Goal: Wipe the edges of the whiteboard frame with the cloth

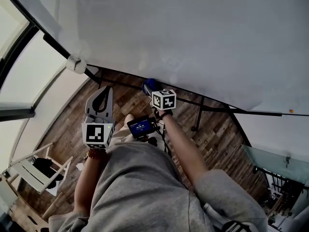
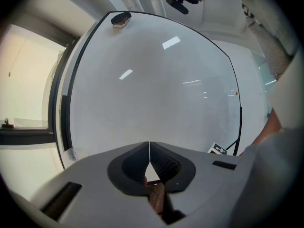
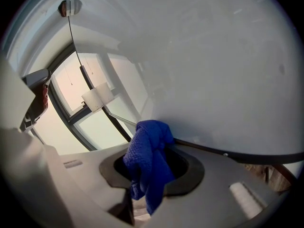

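A large whiteboard [image 1: 183,37] with a thin black frame [image 1: 227,109] fills the upper head view. My right gripper [image 1: 150,87] is shut on a blue cloth [image 3: 148,163], and the cloth presses against the board's lower frame edge [image 3: 237,155]. In the head view the blue cloth [image 1: 148,85] shows just above the right marker cube. My left gripper [image 1: 100,100] hangs below the board, jaws together with nothing between them. In the left gripper view my left gripper [image 2: 149,152] faces the whiteboard [image 2: 152,84], and an eraser [image 2: 120,19] sits at its top edge.
The board stands on black legs [image 1: 199,114] over a wooden plank floor [image 1: 72,124]. A white plastic corner piece [image 1: 76,63] caps the frame's lower left corner. Windows [image 1: 19,76] run along the left. A white chair [image 1: 36,170] stands at the lower left, a glass-topped stand [image 1: 277,166] at the lower right.
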`<state>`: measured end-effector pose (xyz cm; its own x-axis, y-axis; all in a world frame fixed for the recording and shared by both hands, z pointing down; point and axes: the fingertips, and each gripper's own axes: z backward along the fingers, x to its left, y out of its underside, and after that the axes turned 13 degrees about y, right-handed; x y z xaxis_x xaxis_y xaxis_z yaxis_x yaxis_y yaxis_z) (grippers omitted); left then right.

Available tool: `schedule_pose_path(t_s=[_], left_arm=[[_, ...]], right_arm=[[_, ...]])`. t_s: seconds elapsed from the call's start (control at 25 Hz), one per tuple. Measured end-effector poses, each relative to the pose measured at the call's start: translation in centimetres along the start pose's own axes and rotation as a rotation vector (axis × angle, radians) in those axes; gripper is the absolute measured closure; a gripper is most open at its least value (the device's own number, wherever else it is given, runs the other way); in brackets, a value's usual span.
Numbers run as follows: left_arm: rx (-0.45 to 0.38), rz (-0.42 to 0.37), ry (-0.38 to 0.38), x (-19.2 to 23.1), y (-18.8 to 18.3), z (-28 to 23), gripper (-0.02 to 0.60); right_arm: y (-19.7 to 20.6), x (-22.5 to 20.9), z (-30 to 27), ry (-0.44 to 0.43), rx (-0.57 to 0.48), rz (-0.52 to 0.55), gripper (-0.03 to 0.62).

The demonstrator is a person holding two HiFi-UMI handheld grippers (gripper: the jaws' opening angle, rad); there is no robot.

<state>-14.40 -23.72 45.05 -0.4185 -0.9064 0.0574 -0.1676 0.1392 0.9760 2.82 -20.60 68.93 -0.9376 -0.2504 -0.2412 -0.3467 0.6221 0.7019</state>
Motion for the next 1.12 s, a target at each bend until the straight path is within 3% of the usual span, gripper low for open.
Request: schedule_pose_path(t_s=[1.12], left_arm=[[0.032,0.014,-0.190,3.8,1.5,5.4,0.569]], right_arm=[[-1.9,7.9,-4.1,-0.150,0.021,-0.002,0.468]])
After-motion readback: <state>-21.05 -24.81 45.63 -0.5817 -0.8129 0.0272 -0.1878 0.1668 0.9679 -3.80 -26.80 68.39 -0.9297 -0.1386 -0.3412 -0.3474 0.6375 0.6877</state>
